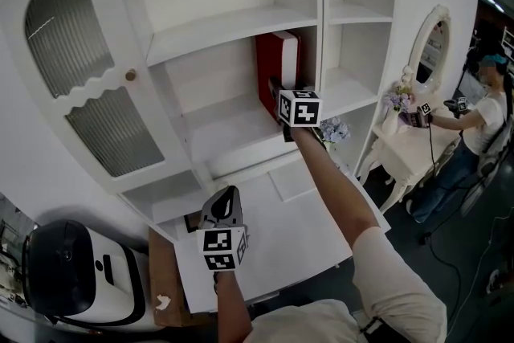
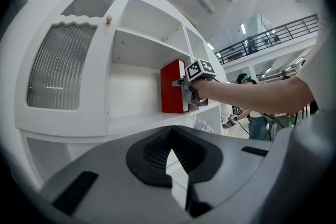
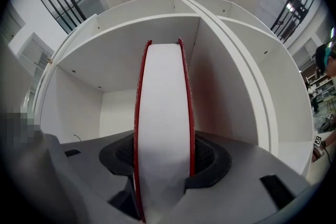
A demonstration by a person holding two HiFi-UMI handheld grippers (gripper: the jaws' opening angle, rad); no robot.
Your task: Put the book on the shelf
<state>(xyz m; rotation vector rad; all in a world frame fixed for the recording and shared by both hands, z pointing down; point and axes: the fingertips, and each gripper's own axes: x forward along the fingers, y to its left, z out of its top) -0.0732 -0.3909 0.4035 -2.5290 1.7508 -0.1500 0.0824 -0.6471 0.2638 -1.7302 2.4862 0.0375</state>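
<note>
A red book [image 1: 273, 67] with white page edges stands upright in the middle compartment of the white shelf unit [image 1: 233, 142], close to the compartment's right wall. My right gripper [image 1: 277, 92] is shut on it, and in the right gripper view the book [image 3: 164, 113] fills the gap between the jaws of that gripper [image 3: 163, 168]. The left gripper view shows the book [image 2: 172, 86] standing on the shelf board [image 2: 142, 119]. My left gripper [image 1: 225, 203] hangs low over the white tabletop, away from the shelf. The jaws of the left gripper [image 2: 170, 157] meet with nothing between them.
A cabinet door with ribbed arched panes [image 1: 80, 76] stands open at the left. Below the shelf is a white tabletop [image 1: 281, 241], with a brown board [image 1: 165, 285] and a white-and-black machine [image 1: 72, 277] at lower left. A person [image 1: 482, 120] stands by a vanity mirror [image 1: 430, 44] at right.
</note>
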